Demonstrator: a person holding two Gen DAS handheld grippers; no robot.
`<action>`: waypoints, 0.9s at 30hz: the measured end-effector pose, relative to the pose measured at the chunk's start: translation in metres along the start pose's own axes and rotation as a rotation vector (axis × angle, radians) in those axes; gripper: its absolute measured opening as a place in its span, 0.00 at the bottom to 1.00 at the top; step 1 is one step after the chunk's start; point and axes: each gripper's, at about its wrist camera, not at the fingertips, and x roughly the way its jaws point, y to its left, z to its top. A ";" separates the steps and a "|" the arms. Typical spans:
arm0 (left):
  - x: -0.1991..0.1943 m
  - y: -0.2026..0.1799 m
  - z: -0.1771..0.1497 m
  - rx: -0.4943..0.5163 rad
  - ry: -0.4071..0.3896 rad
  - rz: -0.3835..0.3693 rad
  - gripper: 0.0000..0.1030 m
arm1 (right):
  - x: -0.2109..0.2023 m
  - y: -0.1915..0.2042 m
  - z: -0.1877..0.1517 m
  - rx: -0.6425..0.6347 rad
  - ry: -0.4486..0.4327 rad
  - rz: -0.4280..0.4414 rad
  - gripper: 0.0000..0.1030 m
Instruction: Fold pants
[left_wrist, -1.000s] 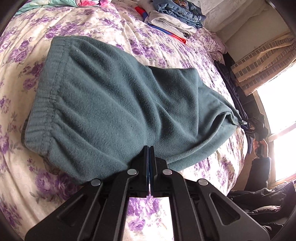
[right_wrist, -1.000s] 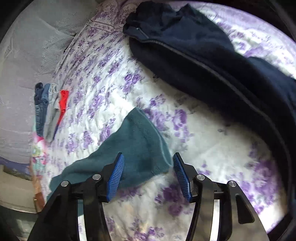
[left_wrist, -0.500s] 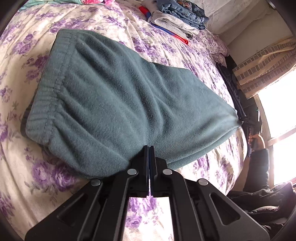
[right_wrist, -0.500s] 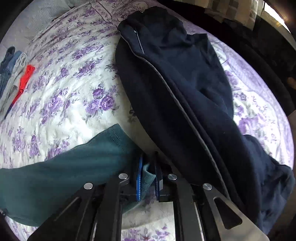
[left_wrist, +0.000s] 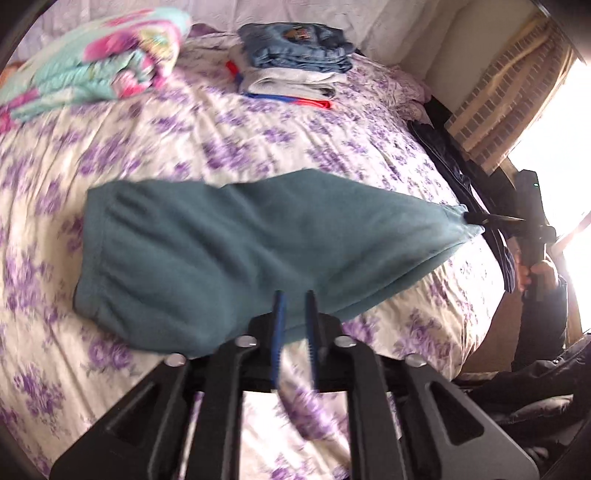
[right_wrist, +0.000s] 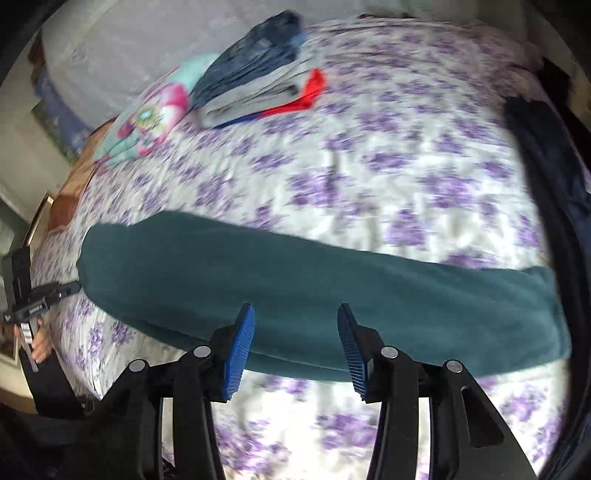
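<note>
Pants (left_wrist: 240, 251), teal, folded into one long flat band, lying across the middle of the bed (left_wrist: 221, 147) on its purple-flowered sheet. Elastic waistband at the bed's left side, narrow leg end towards the bed's right side.

Left hand-held gripper (left_wrist: 293, 325) over the bed's near edge, tilted steeply down. Jaws opening, blue pads a narrow gap apart and pressing on nothing. Teal cloth showing behind the gap, near hem just past the fingertips. From the right wrist view, tip just beside the waistband end, with fingers of the left hand (right_wrist: 40, 343) wrapped round the handle below.

Right hand-held gripper (right_wrist: 295, 339) also over the bed's near side, pointing down. Jaws opening too, pads wide apart, nothing pinched, the folded band lying behind the gap. From the left wrist view, tip right at the leg end, where the cloth bunches a little. Touching or not, hard to tell through the blur. Right hand (left_wrist: 535, 273) on the handle, off the bed's right edge.

Stack (left_wrist: 295, 70) of folded clothes at the bed's far end, jeans on top, grey and red beneath. Bright blanket (left_wrist: 92, 66) at the bed's far left corner. Dark garment (right_wrist: 546, 166) draped along the bed's right edge.
</note>
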 end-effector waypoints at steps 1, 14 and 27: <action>0.004 -0.003 0.007 0.005 0.003 0.007 0.32 | 0.017 0.013 0.001 -0.027 0.034 -0.002 0.44; 0.061 0.034 -0.012 -0.080 0.068 0.012 0.24 | 0.053 0.090 0.060 -0.226 0.149 0.031 0.50; 0.057 0.027 -0.021 -0.042 0.052 0.018 0.25 | 0.146 0.144 0.164 -0.269 0.195 0.048 0.41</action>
